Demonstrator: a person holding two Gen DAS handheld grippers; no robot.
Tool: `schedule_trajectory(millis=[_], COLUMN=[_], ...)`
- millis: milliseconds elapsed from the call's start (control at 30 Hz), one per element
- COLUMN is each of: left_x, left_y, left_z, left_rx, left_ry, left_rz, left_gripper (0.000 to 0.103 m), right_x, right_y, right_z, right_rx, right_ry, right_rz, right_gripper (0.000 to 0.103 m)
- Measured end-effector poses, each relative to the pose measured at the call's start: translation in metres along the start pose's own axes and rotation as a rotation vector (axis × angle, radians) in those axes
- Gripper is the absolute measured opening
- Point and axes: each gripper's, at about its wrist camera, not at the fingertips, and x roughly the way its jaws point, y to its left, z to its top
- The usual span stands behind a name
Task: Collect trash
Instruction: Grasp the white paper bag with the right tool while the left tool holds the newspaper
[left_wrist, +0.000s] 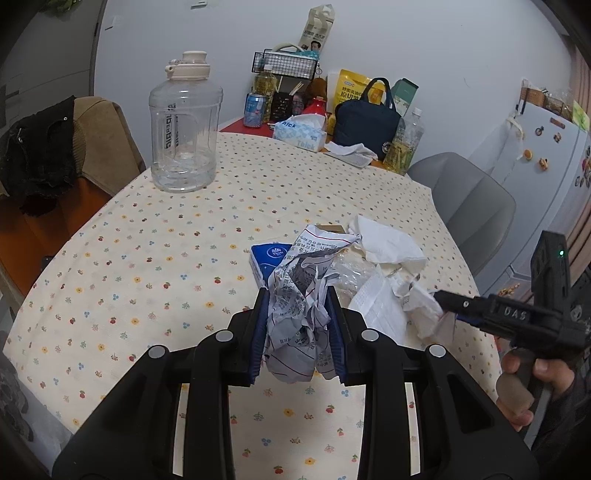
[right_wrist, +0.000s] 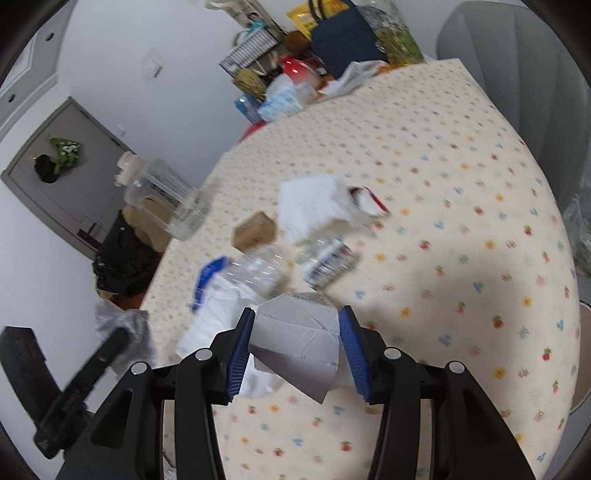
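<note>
**Readable lettering**

"Tsick" is printed in blue on the tissue box (left_wrist: 301, 132) at the far end of the table. "DAS" is embossed on the black body of the right gripper (left_wrist: 448, 300). Printed characters are carried by the crumpled paper (left_wrist: 301, 302), but they cannot be read.

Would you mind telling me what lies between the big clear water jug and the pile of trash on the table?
Only bare floral tablecloth lies between the water jug and the trash pile, clearest in the left wrist view.
</note>
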Motion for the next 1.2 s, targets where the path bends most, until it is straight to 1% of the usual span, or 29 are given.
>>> schedule_trajectory(millis=[100, 233, 400, 500, 600, 700, 767, 900, 967, 1067, 1200], left_x=[0.006, 0.012, 0.015, 0.015, 0.016, 0.018, 0.019, 0.021, 0.021, 0.021, 0.022], left_y=[-0.002, -0.007, -0.013, -0.013, -0.014, -0.019, -0.022, -0.027, -0.028, -0.026, -0.024], left_z=[-0.002, -0.004, -0.005, -0.005, -0.005, -0.007, -0.008, -0.010, -0.010, -0.010, -0.010], left_rx=[0.000, 0.007, 0.019, 0.022, 0.022, 0.028, 0.034, 0.045, 0.049, 0.048, 0.040], left_ry=[0.012, 0.023, 0.031, 0.033, 0.034, 0.036, 0.039, 0.043, 0.044, 0.043, 0.045], left_rz=[-0.004, -0.011, -0.015, -0.014, -0.016, -0.023, -0.025, -0.029, -0.027, -0.020, -0.016], left_gripper=[0.030, 0.030, 0.030, 0.030, 0.030, 0.030, 0.030, 0.030, 0.030, 0.030, 0.030], right_x=[0.000, -0.007, -0.013, -0.028, -0.041, -0.051, -0.052, -0.046, -0.044, -0.050, -0.058], right_y=[-0.009, -0.016, -0.023, -0.028, -0.031, -0.037, -0.039, -0.044, -0.046, -0.045, -0.044], right_z=[-0.005, -0.006, -0.010, -0.014, -0.016, -0.019, -0.022, -0.028, -0.029, -0.026, -0.017], right_rx=[0.013, 0.009, 0.005, 0.015, 0.012, 0.018, 0.011, 0.003, 0.009, 0.022, 0.029], right_ry=[-0.002, -0.015, -0.010, -0.036, -0.061, -0.070, -0.065, -0.044, -0.040, -0.066, -0.117], right_rz=[-0.036, -0.067, -0.084, -0.053, -0.062, -0.070, -0.088, -0.123, -0.132, -0.101, -0.112], right_gripper=[0.057, 0.057, 0.050, 0.049, 0.049, 0.046, 0.045, 0.038, 0.037, 0.037, 0.037])
